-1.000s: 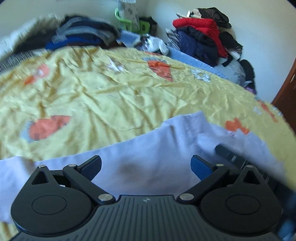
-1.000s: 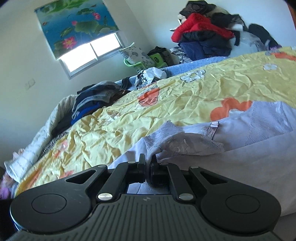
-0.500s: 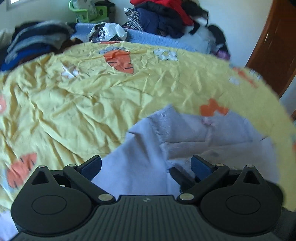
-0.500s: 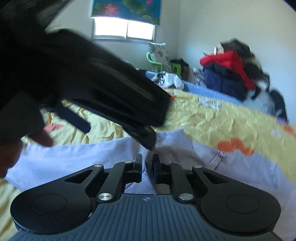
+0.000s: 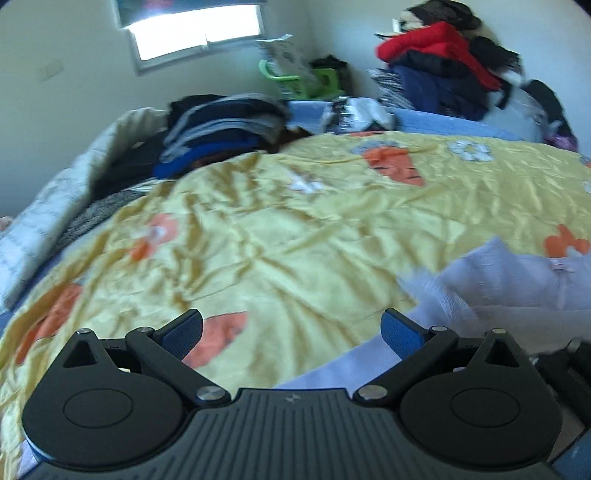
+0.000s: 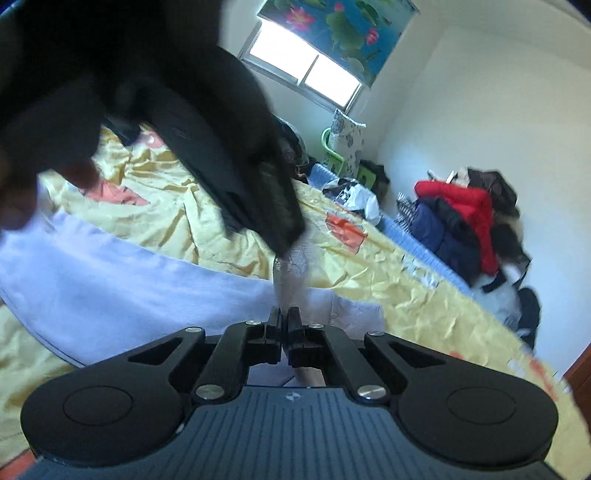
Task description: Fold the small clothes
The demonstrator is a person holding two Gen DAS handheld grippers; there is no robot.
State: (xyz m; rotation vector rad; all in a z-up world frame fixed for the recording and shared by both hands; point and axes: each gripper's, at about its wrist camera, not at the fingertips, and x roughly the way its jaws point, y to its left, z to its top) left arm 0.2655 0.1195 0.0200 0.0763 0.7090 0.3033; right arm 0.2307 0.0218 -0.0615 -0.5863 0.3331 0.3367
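Note:
A lavender garment [image 6: 129, 266] lies spread on the yellow carrot-print bedspread [image 5: 277, 229]. My right gripper [image 6: 283, 317] is closing, and its pads press on the garment's lace edge [image 6: 291, 269], which stands up from between the tips. My left gripper [image 5: 291, 328] is open with its blue pads [image 5: 184, 332] wide apart. Nothing is between them, and it hovers over bare bedspread with the garment [image 5: 517, 288] off to its right. In the right wrist view the left tool's dark blurred body [image 6: 207, 147] and a hand loom over the garment.
A stack of folded dark clothes [image 5: 221, 125] and a pale blanket [image 5: 55, 206] sit at the bed's far left. A heap with a red jacket [image 5: 436, 48] fills the far right corner. A green basket [image 5: 295, 77] stands below the window [image 5: 192, 29].
The left gripper swung left off the garment and now faces bare yellow bedspread. The right gripper rolled and moved sideways, still pinching the lace edge; the left tool now looms larger in its view.

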